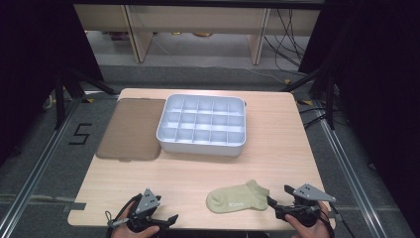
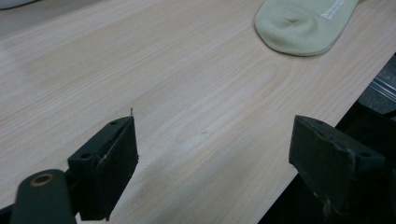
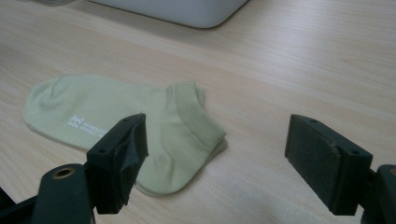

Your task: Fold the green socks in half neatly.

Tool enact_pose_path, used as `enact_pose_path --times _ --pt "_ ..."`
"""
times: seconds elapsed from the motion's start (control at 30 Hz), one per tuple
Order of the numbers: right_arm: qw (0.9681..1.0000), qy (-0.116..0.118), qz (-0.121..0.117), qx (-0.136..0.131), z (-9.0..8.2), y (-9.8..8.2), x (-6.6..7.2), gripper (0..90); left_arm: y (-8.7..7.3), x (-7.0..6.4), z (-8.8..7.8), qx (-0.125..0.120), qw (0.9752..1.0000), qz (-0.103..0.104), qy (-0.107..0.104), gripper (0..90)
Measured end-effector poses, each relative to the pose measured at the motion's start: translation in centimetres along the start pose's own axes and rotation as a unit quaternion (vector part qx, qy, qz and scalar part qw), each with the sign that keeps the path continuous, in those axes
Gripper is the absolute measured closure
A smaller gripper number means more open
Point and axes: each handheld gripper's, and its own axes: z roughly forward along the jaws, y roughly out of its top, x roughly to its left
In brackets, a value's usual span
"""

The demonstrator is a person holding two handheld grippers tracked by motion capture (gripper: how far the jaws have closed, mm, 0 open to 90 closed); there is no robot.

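Right gripper (image 1: 275,204) jaws wide apart and empty, olive sock (image 1: 237,197) flat on table (image 1: 277,148) just ahead, heel seemingly nearest one jaw, left gripper (image 1: 166,221) likewise open, well apart

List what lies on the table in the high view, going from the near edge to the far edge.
Left tongs and right tongs at the near edge → green sock → white compartment tray, with the brown lid beside it.
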Motion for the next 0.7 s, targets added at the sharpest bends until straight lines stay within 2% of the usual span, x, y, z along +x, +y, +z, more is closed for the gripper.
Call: enact_pose_path --times 0.03,0.13,0.17,0.27,0.3,0.33,0.53,0.6,0.7 --pt "1.0000 0.000 0.001 0.000 0.0 0.0 0.0 21.9 0.1 0.1 0.0 -0.003 1.0000 0.009 0.000 14.9" --pt "1.0000 0.002 0.005 0.002 0.0 0.0 0.0 21.9 0.5 0.1 0.1 -0.007 0.9999 -0.010 0.009 14.9" --pt "1.0000 0.002 0.008 0.002 0.0 0.0 0.0 21.9 0.6 0.0 0.4 -0.011 0.9997 -0.019 0.007 14.9" --pt "1.0000 -0.002 0.001 -0.001 0.0 0.0 0.0 22.0 0.9 -0.1 0.8 -0.006 0.9998 -0.014 -0.011 15.6" --pt "1.0000 -0.003 0.001 -0.001 0.0 0.0 0.0 22.0 1.0 -0.4 1.1 -0.008 0.9996 -0.026 -0.013 16.0" --pt "1.0000 -0.001 0.007 0.000 0.0 0.0 0.1 22.0 1.3 -0.5 1.3 -0.005 0.9997 -0.021 -0.013 16.7" --pt "1.0000 0.001 0.007 -0.001 0.0 0.1 0.1 22.2 2.3 -1.3 2.2 -0.001 0.9998 -0.010 -0.020 17.4" --pt "1.0000 -0.001 0.004 -0.002 0.0 0.1 0.1 22.2 2.6 -1.4 2.5 0.002 0.9996 0.000 -0.029 17.7" --pt "1.0000 -0.003 0.000 -0.003 0.2 0.0 0.1 22.4 3.0 -1.7 3.0 0.001 0.9995 0.000 -0.030 17.9"
